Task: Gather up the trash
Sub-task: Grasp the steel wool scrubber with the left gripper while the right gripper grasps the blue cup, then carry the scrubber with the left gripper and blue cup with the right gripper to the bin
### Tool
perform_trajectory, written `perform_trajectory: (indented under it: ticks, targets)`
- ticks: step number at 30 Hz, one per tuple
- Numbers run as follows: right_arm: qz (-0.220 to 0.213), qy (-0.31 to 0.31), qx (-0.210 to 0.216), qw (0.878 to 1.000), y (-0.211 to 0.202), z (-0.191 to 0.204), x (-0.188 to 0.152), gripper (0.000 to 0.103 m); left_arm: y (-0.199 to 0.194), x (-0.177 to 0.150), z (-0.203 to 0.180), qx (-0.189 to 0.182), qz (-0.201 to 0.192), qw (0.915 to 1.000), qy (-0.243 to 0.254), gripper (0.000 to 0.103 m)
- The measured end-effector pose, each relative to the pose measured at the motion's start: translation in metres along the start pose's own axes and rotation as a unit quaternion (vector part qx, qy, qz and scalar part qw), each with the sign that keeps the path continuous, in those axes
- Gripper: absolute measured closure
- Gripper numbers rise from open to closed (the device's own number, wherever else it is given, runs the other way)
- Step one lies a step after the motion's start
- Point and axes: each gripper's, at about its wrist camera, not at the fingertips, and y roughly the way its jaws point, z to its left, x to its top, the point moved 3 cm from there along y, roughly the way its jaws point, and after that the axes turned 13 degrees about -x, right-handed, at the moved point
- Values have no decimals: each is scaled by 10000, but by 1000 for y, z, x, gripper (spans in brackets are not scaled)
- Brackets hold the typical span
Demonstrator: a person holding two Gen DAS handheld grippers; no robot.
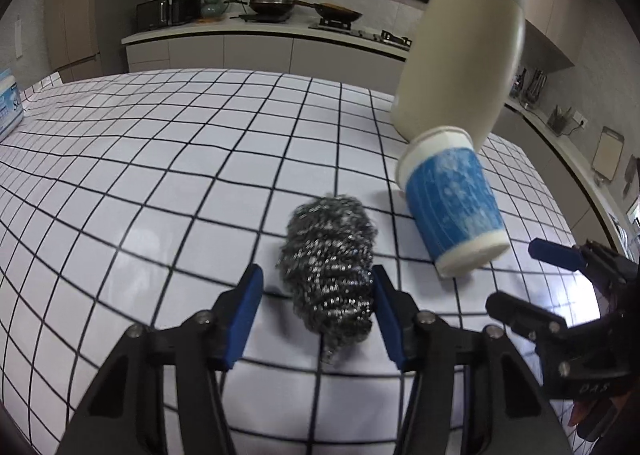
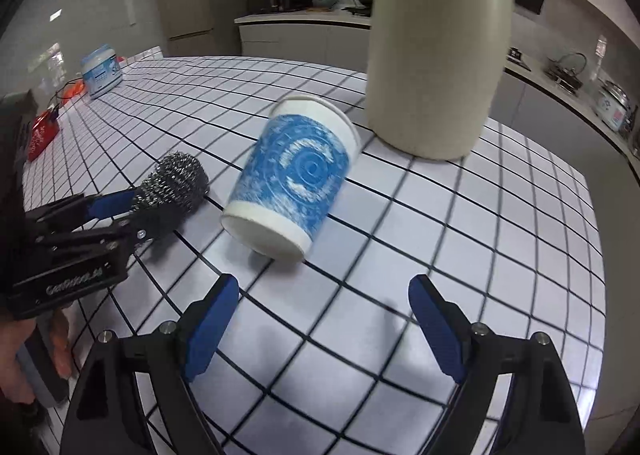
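In the left wrist view the left gripper [image 1: 318, 297] sits at the bottom centre of the frame with its blue pads spread apart; a steel wool scourer [image 1: 330, 265] lies on the checked tablecloth [image 1: 140, 175] between them, its right side against or just beside the right pad and a clear gap on the left, so the jaws bracket it without clamping it. To the right of the scourer a blue and white paper cup [image 1: 452, 199] lies tipped on its side, its base toward the camera and its rim close to the foot of a tall beige bin with a grey lid [image 1: 464, 51], which fills the upper right of the frame; whether rim and bin touch cannot be told. The right gripper [image 1: 528, 275] enters at the lower right edge, near the cup's base.

In the right wrist view the right gripper [image 2: 324, 303] stands wide open at the bottom of the frame and holds nothing; the cup lies just beyond its fingertips, in the centre, untouched. The bin rises at the upper right; the scourer and the left gripper show at the middle left. A blue and white tub [image 2: 101, 71] sits on the cloth at the upper left; a red packet [image 2: 40, 135] lies at the left edge.
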Motion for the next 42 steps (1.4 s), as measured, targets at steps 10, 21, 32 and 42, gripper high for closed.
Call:
perform_trajectory:
  ticks: [10, 21, 32, 42]
  targets:
    - [-9, -32, 430, 9991, 27, 19, 35, 18, 5, 17, 38, 303, 48, 9992, -238, 56]
    - [158, 286, 363, 9988, 44, 10, 52, 43, 10, 22, 35, 212, 88, 9994, -252, 65]
    - [-44, 346, 124, 9993, 16, -2, 39, 46, -15, 17, 14, 109, -73, 9999, -28, 67]
    - [-254, 488, -104, 9984, -39, -14, 13, 46, -53, -7, -11, -65, -180, 9996, 204, 67]
